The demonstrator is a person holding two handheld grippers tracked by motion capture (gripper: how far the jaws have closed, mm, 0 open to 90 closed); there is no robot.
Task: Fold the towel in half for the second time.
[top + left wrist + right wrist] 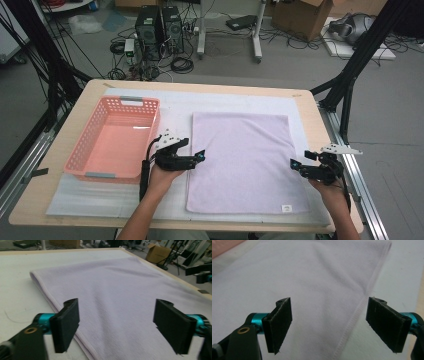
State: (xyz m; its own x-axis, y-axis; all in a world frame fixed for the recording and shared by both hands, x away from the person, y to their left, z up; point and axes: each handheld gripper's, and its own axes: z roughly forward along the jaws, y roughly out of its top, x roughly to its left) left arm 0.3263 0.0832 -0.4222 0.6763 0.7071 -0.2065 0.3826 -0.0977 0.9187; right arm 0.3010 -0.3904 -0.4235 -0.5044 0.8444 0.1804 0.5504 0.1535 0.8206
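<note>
A lavender towel [242, 160] lies flat on a white mat in the middle of the table. My left gripper [200, 156] hovers at the towel's left edge, pointing right, jaws wide apart with nothing between them. In the left gripper view the gripper [120, 327] sits just above the towel [112, 290] and its hemmed edge. My right gripper [295, 165] is at the towel's right edge, pointing left, also open and empty. In the right gripper view the gripper [334, 325] straddles the stitched hem of the towel [312, 277].
An empty pink basket [112, 145] stands on the left of the table, close to my left hand. The white mat [170, 107] covers most of the wooden tabletop [60, 145]. Computers, cables and boxes lie on the floor beyond the far edge.
</note>
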